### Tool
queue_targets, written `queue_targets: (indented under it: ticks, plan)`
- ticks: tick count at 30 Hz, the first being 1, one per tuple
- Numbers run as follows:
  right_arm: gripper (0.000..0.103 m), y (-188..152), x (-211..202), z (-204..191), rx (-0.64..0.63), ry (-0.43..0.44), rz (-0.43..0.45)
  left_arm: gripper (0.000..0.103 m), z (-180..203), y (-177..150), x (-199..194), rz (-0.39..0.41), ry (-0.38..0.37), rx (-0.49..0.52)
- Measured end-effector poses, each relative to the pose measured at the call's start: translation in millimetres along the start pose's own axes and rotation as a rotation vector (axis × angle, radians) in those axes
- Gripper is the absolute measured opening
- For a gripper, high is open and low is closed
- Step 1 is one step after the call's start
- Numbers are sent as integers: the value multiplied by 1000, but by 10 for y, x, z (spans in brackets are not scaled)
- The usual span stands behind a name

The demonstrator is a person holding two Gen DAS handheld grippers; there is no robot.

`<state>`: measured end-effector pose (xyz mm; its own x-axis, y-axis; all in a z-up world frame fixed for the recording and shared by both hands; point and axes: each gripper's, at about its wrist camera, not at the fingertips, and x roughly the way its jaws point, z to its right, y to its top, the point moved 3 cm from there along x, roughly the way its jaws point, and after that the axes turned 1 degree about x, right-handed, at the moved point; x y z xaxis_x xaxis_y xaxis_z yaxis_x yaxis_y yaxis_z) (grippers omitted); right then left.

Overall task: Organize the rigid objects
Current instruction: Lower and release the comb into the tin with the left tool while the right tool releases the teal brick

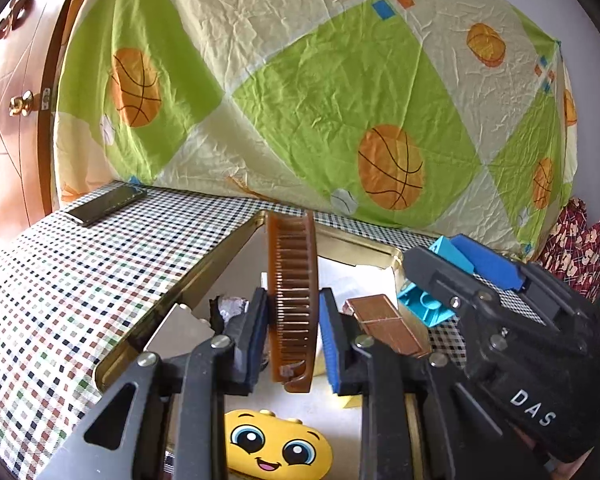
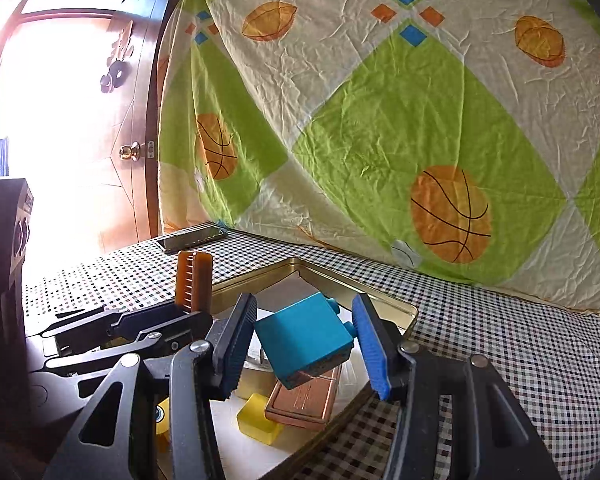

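Note:
My left gripper (image 1: 293, 334) is shut on a brown comb (image 1: 292, 292) and holds it upright over a shallow gold metal tray (image 1: 204, 276); the comb also shows in the right wrist view (image 2: 193, 281). My right gripper (image 2: 306, 344) is shut on a teal toy block (image 2: 306, 338) just above the tray (image 2: 400, 312). In the tray lie a copper-coloured flat case (image 2: 304, 400), a yellow block (image 2: 258, 420) and a yellow smiley-face toy (image 1: 276, 444). The right gripper with the block shows in the left wrist view (image 1: 452, 276).
The tray sits on a checked tablecloth (image 1: 80, 280). A dark phone (image 1: 106, 204) lies at the table's far left. A green and cream basketball-print sheet (image 1: 300, 80) hangs behind the table. A wooden door (image 2: 112, 160) stands to the left.

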<state>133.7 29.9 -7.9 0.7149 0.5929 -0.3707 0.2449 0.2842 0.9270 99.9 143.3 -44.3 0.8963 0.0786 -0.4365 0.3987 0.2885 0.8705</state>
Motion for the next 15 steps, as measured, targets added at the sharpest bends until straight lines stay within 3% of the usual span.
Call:
queue_targets:
  ticks: [5,9,12,14,15]
  plan:
    - [54,-55,222,73,61,51,-59,24,-75,-28,143,-80,-39,-48]
    - [73,-67,189,142,90,39,-41,25,-83,-39,138,-83,-31,-57]
    - [78,-57,96,183,99,22,-17,37,-49,-45,108,-75,-18,-37]
    - [79,-52,24,214,107,7,-3,60,-17,-38,77,-58,13,-15]
    - [81,-51,-10,230,112,-1,4,66,-17,-27,60,-49,27,-8]
